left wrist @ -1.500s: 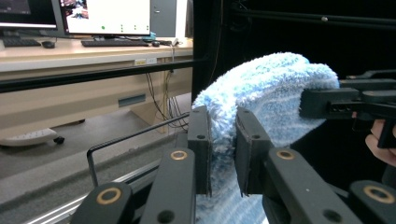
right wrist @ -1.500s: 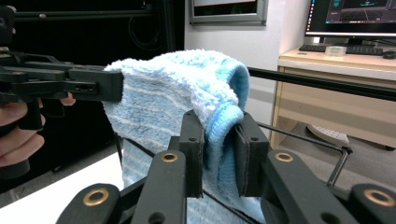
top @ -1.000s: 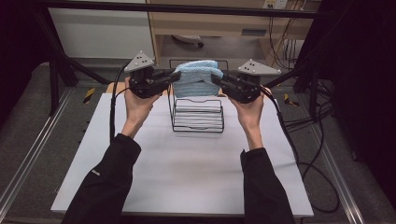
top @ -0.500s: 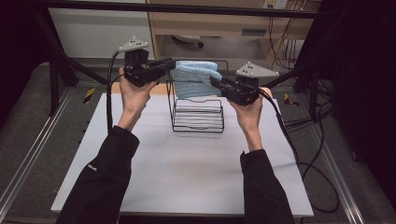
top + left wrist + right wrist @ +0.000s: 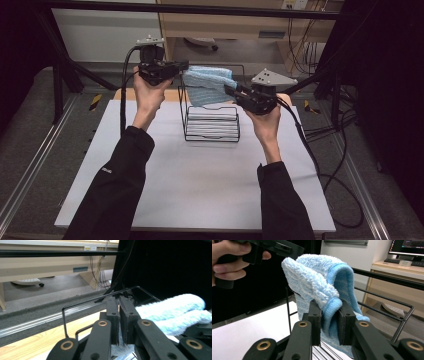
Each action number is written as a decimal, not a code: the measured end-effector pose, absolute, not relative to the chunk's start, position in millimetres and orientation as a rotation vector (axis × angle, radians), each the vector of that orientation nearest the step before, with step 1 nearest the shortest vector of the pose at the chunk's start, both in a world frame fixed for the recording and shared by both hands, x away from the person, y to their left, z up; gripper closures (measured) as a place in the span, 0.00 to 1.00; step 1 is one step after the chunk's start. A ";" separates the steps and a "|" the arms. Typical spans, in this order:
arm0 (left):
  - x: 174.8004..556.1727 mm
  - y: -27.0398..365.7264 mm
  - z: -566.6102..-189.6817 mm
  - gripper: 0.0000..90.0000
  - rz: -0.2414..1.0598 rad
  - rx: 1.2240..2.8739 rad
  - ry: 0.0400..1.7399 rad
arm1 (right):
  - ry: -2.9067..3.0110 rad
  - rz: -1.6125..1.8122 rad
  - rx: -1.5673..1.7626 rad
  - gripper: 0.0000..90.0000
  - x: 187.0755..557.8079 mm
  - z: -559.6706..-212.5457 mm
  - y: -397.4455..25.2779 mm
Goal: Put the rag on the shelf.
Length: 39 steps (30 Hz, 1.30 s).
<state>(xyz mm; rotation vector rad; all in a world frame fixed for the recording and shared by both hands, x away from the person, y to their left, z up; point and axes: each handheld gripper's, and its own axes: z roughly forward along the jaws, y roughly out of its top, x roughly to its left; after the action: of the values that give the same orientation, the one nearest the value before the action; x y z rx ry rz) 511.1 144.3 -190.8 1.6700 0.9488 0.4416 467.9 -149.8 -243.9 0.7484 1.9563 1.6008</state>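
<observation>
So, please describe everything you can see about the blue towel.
The blue towel is light blue terry cloth with a darker blue hemmed edge, soft and fluffy. It is folded and held up over the top of the black wire rack, part of it hanging down toward the rack. The left tool pinches one end and the right tool is clamped on a hemmed corner. Whether it touches the rack's top wire is unclear.

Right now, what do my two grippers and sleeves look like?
The left gripper and the right gripper are black, each topped by a grey three-cornered plate and trailing a black cable. Their jaws are flat black pads on linkages with brass-coloured pivot rings. Both forearms wear black long sleeves; the left cuff bears a small white mark.
</observation>
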 end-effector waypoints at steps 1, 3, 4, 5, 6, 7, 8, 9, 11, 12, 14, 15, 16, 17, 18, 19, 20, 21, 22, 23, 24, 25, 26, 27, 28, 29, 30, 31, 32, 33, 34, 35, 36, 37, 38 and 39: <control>512.6 144.7 -191.3 0.95 0.436 1.667 0.954 | 1.955 1.601 0.747 0.86 467.8 -243.9 -149.8; 515.7 145.0 -192.2 0.95 0.425 1.671 0.965 | 1.953 1.601 0.745 0.86 467.6 -244.0 -149.7; 517.0 144.9 -192.9 0.95 0.412 1.671 0.965 | 1.949 1.600 0.740 0.86 467.1 -244.1 -149.8; 517.9 144.9 -193.6 0.95 0.392 1.671 0.963 | 1.949 1.602 0.734 0.86 466.8 -244.5 -149.9; 518.1 144.6 -194.2 0.95 0.376 1.673 0.956 | 1.950 1.604 0.736 0.86 466.5 -245.0 -149.7; 517.2 144.3 -194.6 0.95 0.367 1.677 0.946 | 1.952 1.604 0.733 0.86 466.3 -245.5 -149.9; 515.7 143.9 -194.8 0.95 0.363 1.682 0.931 | 1.954 1.603 0.729 0.86 466.3 -246.1 -150.4; 513.8 143.7 -194.8 0.95 0.359 1.692 0.915 | 1.953 1.605 0.729 0.86 466.2 -246.8 -150.9; 508.9 144.6 -195.6 0.96 0.332 1.696 0.882 | 1.953 1.606 0.727 0.86 465.9 -248.2 -152.2; 506.5 145.3 -196.3 0.96 0.316 1.701 0.867 | 1.953 1.607 0.727 0.86 465.6 -248.7 -152.6; 500.9 146.2 -198.4 0.97 0.310 1.717 0.843 | 1.950 1.612 0.732 0.85 465.1 -249.4 -153.1; 498.3 146.3 -200.0 0.97 0.307 1.724 0.832 | 1.948 1.615 0.734 0.84 465.0 -249.6 -153.3; 495.8 146.1 -201.6 0.97 0.307 1.736 0.827 | 1.950 1.618 0.732 0.83 465.0 -249.7 -153.5; 493.3 145.8 -203.4 0.98 0.312 1.745 0.820 | 1.951 1.620 0.731 0.81 465.0 -249.7 -153.4; 490.9 145.4 -205.3 0.98 0.318 1.756 0.814 | 1.952 1.622 0.732 0.79 464.9 -249.8 -153.2; 488.8 144.9 -207.2 0.98 0.322 1.765 0.809 | 1.954 1.626 0.733 0.76 464.7 -249.6 -153.3; 486.8 144.1 -209.1 0.98 0.328 1.772 0.806 | 1.955 1.627 0.734 0.73 464.2 -249.3 -153.6; 485.0 143.4 -210.7 0.98 0.341 1.784 0.802 | 1.960 1.633 0.734 0.70 463.8 -248.9 -154.0; 483.2 142.8 -212.2 0.98 0.358 1.793 0.797 | 1.967 1.641 0.735 0.66 463.4 -248.4 -154.5; 481.6 142.5 -213.7 0.98 0.368 1.799 0.795 | 1.968 1.647 0.734 0.61 462.8 -247.8 -155.0; 480.3 142.2 -215.2 0.98 0.373 1.804 0.793 | 1.970 1.654 0.738 0.57 461.7 -247.0 -155.4; 479.3 142.0 -216.5 0.99 0.380 1.809 0.792 | 1.971 1.657 0.739 0.54 460.6 -245.9 -155.9; 478.4 141.7 -217.7 0.99 0.388 1.817 0.791 | 1.965 1.654 0.736 0.49 459.1 -244.6 -156.2; 477.6 141.5 -219.0 0.99 0.391 1.818 0.791 | 1.963 1.652 0.734 0.45 457.7 -243.0 -156.3; 477.0 141.6 -220.4 0.99 0.390 1.822 0.791 | 1.962 1.660 0.732 0.42 456.5 -241.4 -156.4; 476.3 141.5 -221.9 0.99 0.391 1.832 0.791 | 1.958 1.669 0.728 0.40 455.2 -239.5 -156.6; 475.4 141.0 -223.8 0.99 0.395 1.836 0.792 | 1.948 1.673 0.723 0.39 453.4 -237.3 -156.6; 474.6 140.7 -225.7 0.99 0.398 1.842 0.791 | 1.941 1.676 0.719 0.39 451.9 -234.9 -156.5; 473.9 140.6 -227.7 0.99 0.400 1.850 0.789 | 1.940 1.678 0.719 0.39 450.8 -232.3 -156.1; 473.3 140.5 -229.7 0.99 0.400 1.855 0.788 | 1.935 1.676 0.718 0.41 450.0 -229.9 -155.5; 472.6 140.4 -231.5 0.99 0.403 1.858 0.789 | 1.938 1.678 0.729 0.48 449.5 -227.5 -154.6; 472.2 140.5 -233.4 0.99 0.403 1.859 0.786 | 1.950 1.680 0.737 0.54 449.4 -225.7 -153.5; 471.9 140.4 -235.1 0.99 0.400 1.858 0.786 | 1.963 1.683 0.744 0.62 449.2 -224.7 -151.7; 471.4 140.6 -236.5 0.99 0.400 1.856 0.787 | 1.985 1.673 0.750 0.71 449.3 -224.4 -149.7; 471.0 140.9 -237.9 0.99 0.401 1.855 0.784 | 2.003 1.658 0.762 0.76 449.6 -225.1 -147.4; 470.6 141.1 -239.4 0.99 0.403 1.855 0.783 | 2.029 1.650 0.765 0.82 450.5 -226.6 -145.5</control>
<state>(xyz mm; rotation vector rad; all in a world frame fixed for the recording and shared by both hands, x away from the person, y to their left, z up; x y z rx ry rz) 470.6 141.1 -239.4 1.8546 0.7834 0.4034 450.5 -145.5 -226.6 0.7654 2.0289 1.6500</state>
